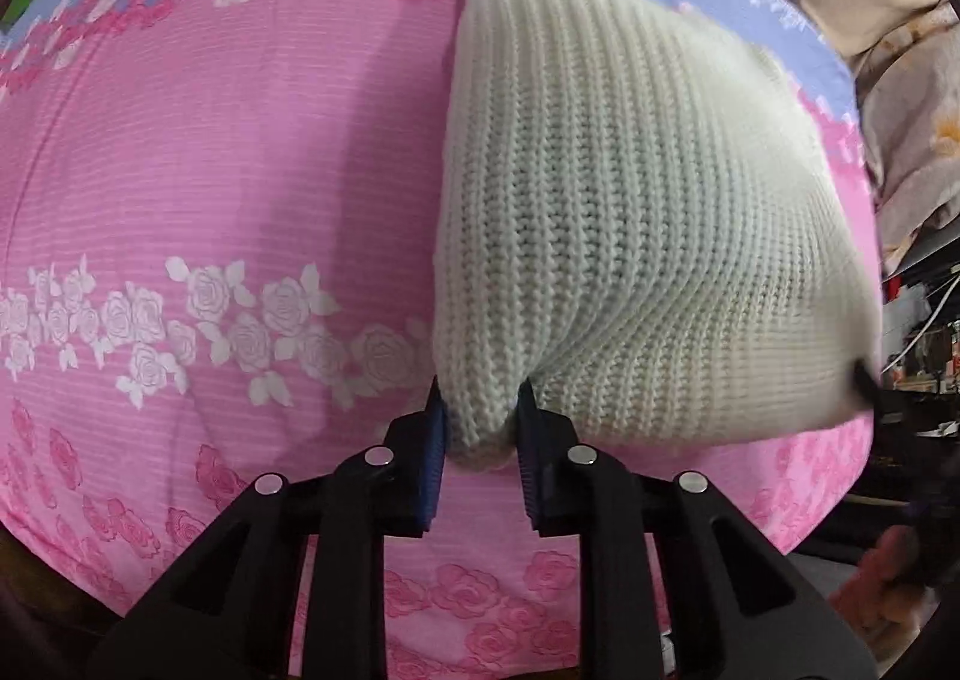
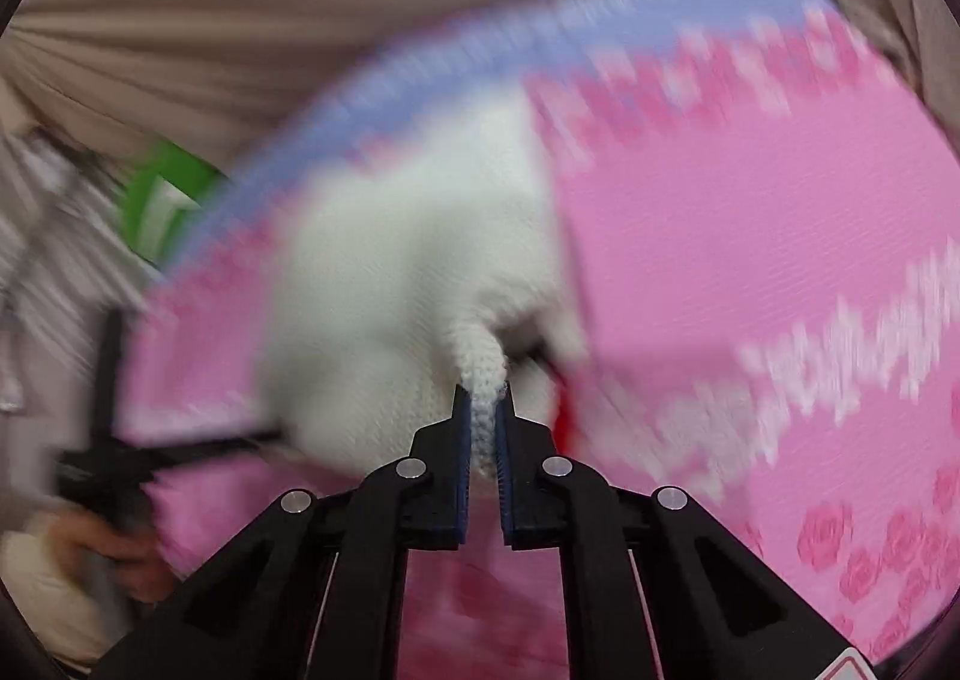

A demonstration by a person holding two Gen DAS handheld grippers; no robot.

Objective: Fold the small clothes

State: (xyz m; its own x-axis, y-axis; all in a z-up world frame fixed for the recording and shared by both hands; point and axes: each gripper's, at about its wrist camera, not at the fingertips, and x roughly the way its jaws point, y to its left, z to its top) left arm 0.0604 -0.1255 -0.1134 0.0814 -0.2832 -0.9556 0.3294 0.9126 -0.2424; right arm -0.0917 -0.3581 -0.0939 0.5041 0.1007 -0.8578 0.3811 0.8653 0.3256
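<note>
A bed sheet (image 1: 210, 188), pink with rose bands and a blue border, forms the working surface. On it lies the white knit garment (image 1: 630, 212), spread ahead of both claws. The left claw (image 1: 480, 434) pinches a near corner of the knit between its blue pads; the right claw (image 2: 483, 428) clamps a bunched edge, its jaws nearly together. Holding two points of one edge probably allows it to be lifted and carried over evenly. Beige bedding (image 1: 900, 98) and dim clutter lie beyond.
</note>
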